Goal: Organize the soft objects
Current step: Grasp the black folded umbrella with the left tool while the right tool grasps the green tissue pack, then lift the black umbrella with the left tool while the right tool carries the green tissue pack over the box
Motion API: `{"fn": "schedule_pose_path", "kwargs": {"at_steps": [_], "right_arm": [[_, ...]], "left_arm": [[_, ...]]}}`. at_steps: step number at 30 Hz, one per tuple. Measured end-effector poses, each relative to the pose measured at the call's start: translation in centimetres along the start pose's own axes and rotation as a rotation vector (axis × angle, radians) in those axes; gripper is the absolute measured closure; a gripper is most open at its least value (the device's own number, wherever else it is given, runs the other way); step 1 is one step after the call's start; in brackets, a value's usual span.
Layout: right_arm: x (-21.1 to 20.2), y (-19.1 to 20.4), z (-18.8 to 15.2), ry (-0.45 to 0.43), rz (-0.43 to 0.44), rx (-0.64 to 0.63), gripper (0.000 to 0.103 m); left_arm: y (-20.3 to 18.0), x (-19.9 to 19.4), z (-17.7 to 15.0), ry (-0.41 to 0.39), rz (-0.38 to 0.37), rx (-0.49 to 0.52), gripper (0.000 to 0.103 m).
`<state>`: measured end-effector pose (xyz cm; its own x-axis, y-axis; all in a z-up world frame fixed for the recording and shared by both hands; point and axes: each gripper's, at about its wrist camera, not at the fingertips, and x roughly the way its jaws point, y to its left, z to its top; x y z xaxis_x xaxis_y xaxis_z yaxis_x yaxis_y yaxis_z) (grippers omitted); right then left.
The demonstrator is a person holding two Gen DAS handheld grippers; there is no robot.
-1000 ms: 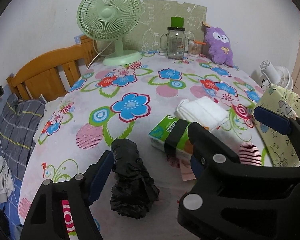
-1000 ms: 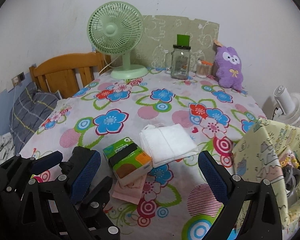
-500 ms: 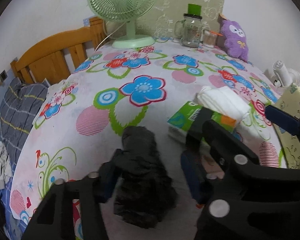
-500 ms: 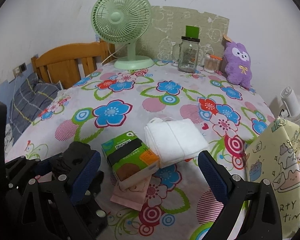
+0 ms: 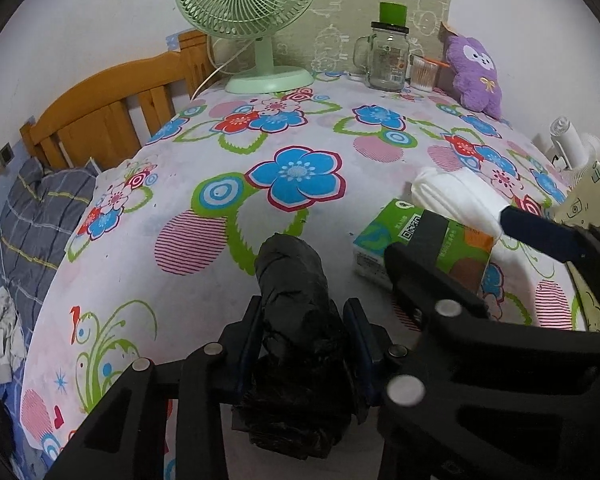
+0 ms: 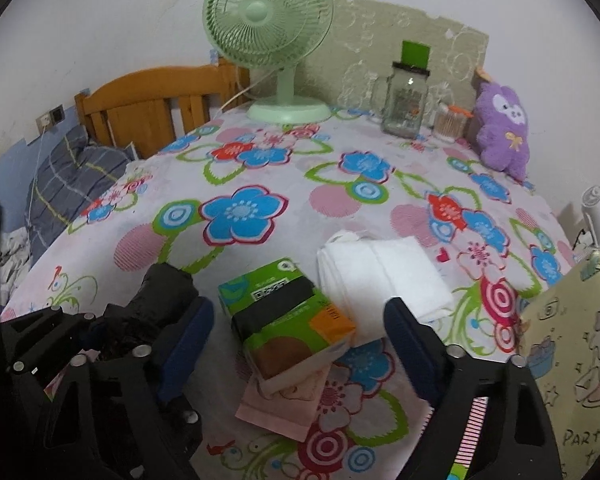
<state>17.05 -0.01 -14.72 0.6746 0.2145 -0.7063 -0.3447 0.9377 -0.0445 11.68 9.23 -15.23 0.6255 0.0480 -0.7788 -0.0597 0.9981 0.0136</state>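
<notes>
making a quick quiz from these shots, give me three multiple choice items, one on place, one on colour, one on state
1. Where is the white cloth?
A. just beyond the tissue pack
B. under the fan
C. on the plush

2. What colour is the roll in the left tongs?
A. white
B. black
C. purple

3. How are the right tongs?
A. shut on the cloth
B. shut on the pack
C. open

Answers: 1 A, the cloth lies against the pack's far side. 2 B, the crinkled roll is black. 3 C, the fingers stand wide apart around the pack, gripping nothing.
</notes>
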Motion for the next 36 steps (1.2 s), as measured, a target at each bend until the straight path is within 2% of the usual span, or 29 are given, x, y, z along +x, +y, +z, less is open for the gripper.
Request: {"fn": "schedule_pose_path", "kwargs": {"at_steps": [5,9,13,20,36], "right_arm": [[0.7,0.1,0.1,0.016,0.011,0.008,0.017],[1.4,-0.2,-0.1,0.058,0.037,0.044,0.031],[1.3,-0.2,-0.2,0.063,0.026,0.042,0.038],[0.7,-0.4,-0.4,0.069,0.029,0.052,0.043],[-2.5,-0.9,-0.3,0.019,0.035,0.065,0.049]], "left_arm": [[0.0,0.1,0.1,0.000,-0.006,0.007,0.062],[0.0,0.1,0.0,-0.003,-0.006,0.004,0.062],[0.0,0.1,0.1,-0.002,-0.005,0.004,0.063],[-0.4,-0.4,0.0,-0.008,-0.016,0.018,0.067],[-1.7,-3.3,0.1,-0.064,-0.016,0.026,0.068]]}}
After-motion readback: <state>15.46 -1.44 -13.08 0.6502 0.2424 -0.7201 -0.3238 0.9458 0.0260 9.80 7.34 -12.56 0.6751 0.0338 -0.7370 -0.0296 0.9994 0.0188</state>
